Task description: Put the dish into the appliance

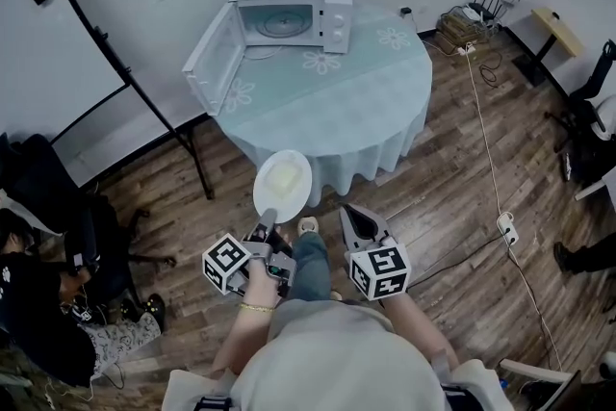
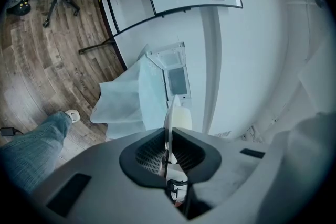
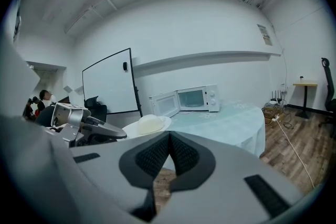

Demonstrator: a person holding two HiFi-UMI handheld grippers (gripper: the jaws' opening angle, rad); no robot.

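A white microwave (image 1: 289,10) stands at the back of the round table (image 1: 356,101), its door (image 1: 214,58) swung wide open to the left and a glass turntable visible inside. My left gripper (image 1: 269,215) is shut on the near rim of a white plate (image 1: 282,185) that carries a pale mound of food; the plate hangs in front of the table's near edge. In the left gripper view the plate (image 2: 170,118) appears edge-on between the pads (image 2: 149,152). My right gripper (image 1: 358,222) hovers beside it, shut and empty, with its pads (image 3: 157,155) meeting. From there the microwave (image 3: 197,98) shows beyond the plate (image 3: 149,126).
A whiteboard on a black stand (image 1: 125,72) is left of the table. A person sits by office chairs at the lower left (image 1: 29,294). Cables and a power strip (image 1: 503,226) lie on the wooden floor at the right. A small side table (image 1: 558,32) stands far right.
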